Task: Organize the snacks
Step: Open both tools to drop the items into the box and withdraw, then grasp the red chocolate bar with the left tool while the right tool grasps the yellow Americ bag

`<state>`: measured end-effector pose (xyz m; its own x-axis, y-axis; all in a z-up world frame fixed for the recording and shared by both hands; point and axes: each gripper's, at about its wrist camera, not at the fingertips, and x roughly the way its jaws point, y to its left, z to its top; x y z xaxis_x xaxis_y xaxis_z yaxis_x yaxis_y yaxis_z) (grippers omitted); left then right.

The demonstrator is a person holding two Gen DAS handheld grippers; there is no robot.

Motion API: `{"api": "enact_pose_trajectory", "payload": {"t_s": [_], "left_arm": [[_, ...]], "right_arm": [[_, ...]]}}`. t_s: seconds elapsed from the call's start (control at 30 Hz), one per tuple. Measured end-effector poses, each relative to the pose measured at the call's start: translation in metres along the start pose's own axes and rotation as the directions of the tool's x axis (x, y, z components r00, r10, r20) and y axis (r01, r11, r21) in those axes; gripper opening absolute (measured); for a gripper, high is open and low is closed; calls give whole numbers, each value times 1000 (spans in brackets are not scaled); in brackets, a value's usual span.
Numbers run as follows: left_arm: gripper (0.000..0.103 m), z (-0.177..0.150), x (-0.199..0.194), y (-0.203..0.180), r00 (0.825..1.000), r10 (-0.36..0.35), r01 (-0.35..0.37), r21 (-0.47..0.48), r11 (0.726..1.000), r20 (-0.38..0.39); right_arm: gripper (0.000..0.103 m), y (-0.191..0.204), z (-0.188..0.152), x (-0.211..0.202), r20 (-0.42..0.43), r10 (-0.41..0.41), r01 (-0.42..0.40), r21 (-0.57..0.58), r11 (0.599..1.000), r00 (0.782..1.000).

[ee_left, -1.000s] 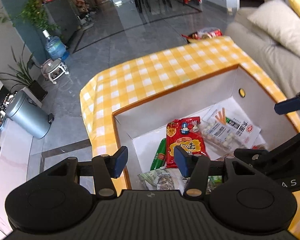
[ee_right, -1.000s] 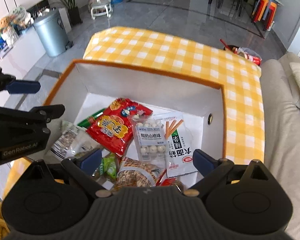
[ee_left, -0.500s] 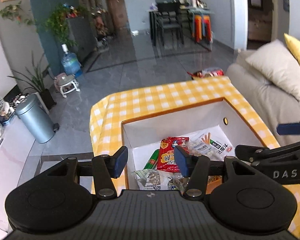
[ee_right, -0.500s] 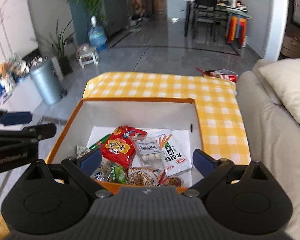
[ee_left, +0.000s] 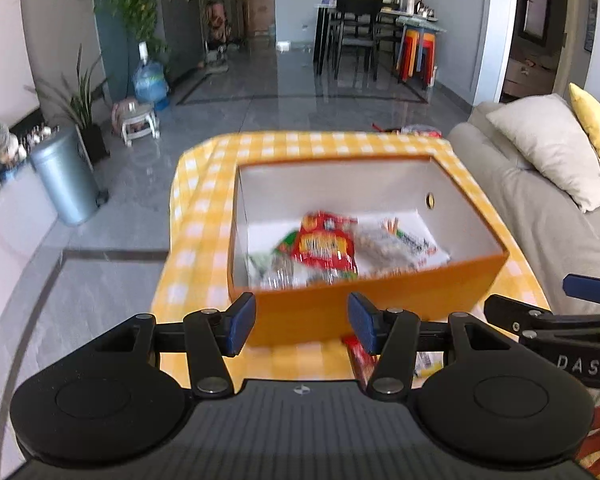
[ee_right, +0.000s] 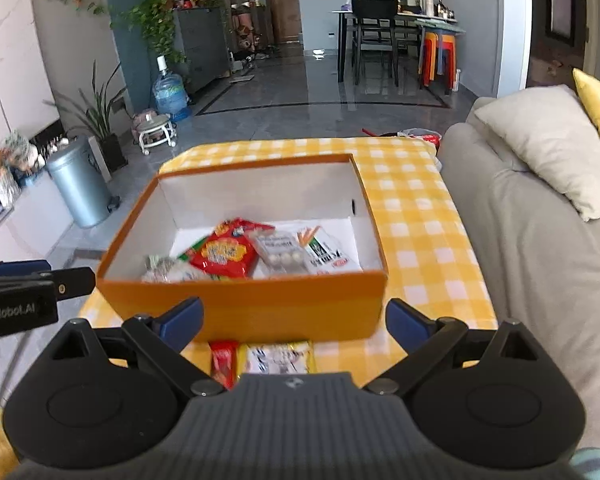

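Orange cardboard makes the outside of the box (ee_right: 284, 312), which stands open on the worktop (ee_right: 416, 236) with its yellow and white checked cloth. White inner walls rise all around the snacks (ee_right: 236, 256) lying on the box floor: one red bag (ee_right: 224, 254), one clear pack of white balls (ee_right: 280, 252), one white packet with orange sticks printed on it (ee_right: 324, 250), one grey-green bag at the left (ee_right: 168, 270); more may lie under these, I cannot tell because of blur. The far half of the box floor is bare. Between the near wall of the box and the near edge of the worktop lie two more packets, a red one (ee_right: 222, 360) and a yellow-edged one (ee_right: 278, 358), side by side. At the right the worktop edge runs close along a grey sofa (ee_right: 540, 280) with one beige cushion (ee_right: 548, 148) and one yellow cushion (ee_right: 598, 108). At the left it falls to an open grey floor.

Right gripper (ee_right: 294, 318) hangs before the near wall, its fingers wide apart and holding nothing. Left gripper (ee_left: 302, 322) is beside it, fingers half apart, also holding nothing
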<state>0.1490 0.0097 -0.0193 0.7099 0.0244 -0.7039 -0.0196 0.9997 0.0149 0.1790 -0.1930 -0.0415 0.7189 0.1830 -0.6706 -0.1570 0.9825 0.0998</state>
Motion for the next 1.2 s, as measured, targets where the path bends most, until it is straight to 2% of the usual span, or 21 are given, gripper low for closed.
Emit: {"api": "enact_pose_trajectory", "payload": {"t_s": [0.27,0.5,0.6,0.73,0.83,1.0,1.2], "left_arm": [[58,-32,11,-5,997,-17,16,-8,1000,-71],[56,-55,23,-10,992,-38,38,-2,999,-121],[54,-60,32,-12,987,-56,55,-10,998,-154],[53,-63,46,-12,969,-137,127,-61,990,-207],[53,-62,57,-16,961,-161,147,-78,986,-225],[53,-59,76,-30,956,-172,166,-42,985,-239],[52,-59,106,-39,946,-155,151,-39,988,-284]], "right_arm": [[94,0,-47,0,-32,-33,31,-45,998,999],[94,1,-79,13,-52,-44,37,-133,990,998],[87,-1,-82,23,-97,8,-17,-95,995,995],[77,1,-84,35,-132,20,-31,-85,996,991],[74,-2,-85,42,-153,28,-39,-66,997,988],[74,-10,-85,53,-158,38,-47,-50,998,987],[74,-21,-85,66,-174,42,-47,-24,999,984]]}}
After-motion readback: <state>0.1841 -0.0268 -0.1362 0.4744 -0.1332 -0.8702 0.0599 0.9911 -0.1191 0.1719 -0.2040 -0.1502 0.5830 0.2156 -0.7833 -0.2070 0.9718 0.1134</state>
